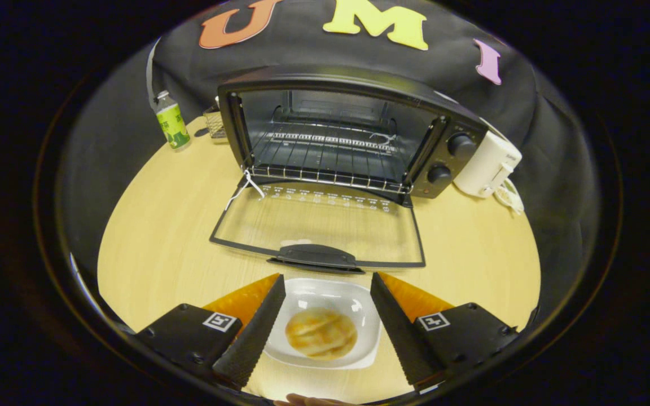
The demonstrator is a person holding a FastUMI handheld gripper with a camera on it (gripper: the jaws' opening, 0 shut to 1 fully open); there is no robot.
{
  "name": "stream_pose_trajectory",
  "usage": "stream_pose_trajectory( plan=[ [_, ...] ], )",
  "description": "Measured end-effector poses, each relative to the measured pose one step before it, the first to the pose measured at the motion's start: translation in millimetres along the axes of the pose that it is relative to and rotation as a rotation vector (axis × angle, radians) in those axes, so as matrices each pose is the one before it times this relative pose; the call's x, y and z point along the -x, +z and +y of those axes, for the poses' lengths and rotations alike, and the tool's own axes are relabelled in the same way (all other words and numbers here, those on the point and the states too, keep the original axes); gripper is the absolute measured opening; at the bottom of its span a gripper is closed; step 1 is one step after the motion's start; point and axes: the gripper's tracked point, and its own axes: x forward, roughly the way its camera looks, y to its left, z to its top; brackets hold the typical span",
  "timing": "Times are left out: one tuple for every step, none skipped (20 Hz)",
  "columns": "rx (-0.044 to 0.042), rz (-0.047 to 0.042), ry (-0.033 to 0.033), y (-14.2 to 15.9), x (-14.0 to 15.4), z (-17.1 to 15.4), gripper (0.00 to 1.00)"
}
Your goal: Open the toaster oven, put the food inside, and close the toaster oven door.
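Observation:
A black toaster oven (449, 146) stands at the back of the round wooden table (156, 237). Its glass door (319, 228) lies folded down flat toward me, with the handle (315, 257) at its front edge. The wire rack (325, 152) inside is bare. A white square plate (353, 307) with a golden pastry (320, 334) on it rests on the table just before the door handle. My gripper (328, 285) is open, one finger on each side of the plate, neither one visibly pressing on it.
A green-labelled bottle (171, 119) stands at the back left beside a small wire holder (214, 123). A white appliance (487, 164) with a cord sits right of the oven. Part of a hand (308, 401) shows at the table's near edge.

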Motion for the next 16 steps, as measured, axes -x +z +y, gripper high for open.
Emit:
stream_pose_trajectory(
  plan=[
    [0.00447, 0.00837, 0.01201, -5.22, 7.97, 3.11, 1.0],
    [0.00333, 0.00828, 0.01622, -6.62, 6.78, 3.62, 1.0],
    [0.00313, 0.0104, 0.0114, -7.22, 5.23, 2.94, 1.0],
    [0.00556, 0.01057, 0.00906, -8.42, 3.24, 1.46, 1.0],
    [0.00349, 0.0128, 0.00609, -8.79, 0.92, 1.27, 1.0],
    [-0.00759, 0.01888, 0.00678, -11.04, -1.0, 0.46, 1.0],
    [-0.02482, 0.01493, 0.01241, -9.78, 0.08, 1.25, 1.0],
    [-0.03792, -0.00064, 0.01573, -5.19, -2.15, 1.45, 1.0],
    [-0.02426, -0.00914, 0.0099, -2.71, -0.88, -0.55, 1.0],
    [-0.01909, -0.03379, 0.00955, -0.08, -0.26, -1.89, 1.0],
    [-0.00741, -0.03842, -0.01007, 1.25, -1.8, -4.67, 1.0],
    [-0.01, -0.04386, -0.01097, 0.22, -1.61, -5.26, 1.0],
    [-0.01101, -0.03616, -0.00209, -0.82, -2.48, -1.76, 1.0],
    [-0.01578, -0.03654, 0.01499, -2.39, -1.52, 1.36, 1.0],
    [-0.01601, -0.03455, 0.03341, -0.62, -1.88, 5.23, 0.99],
    [0.0022, -0.03151, 0.02501, -2.69, -2.4, 3.66, 0.99]
  ],
)
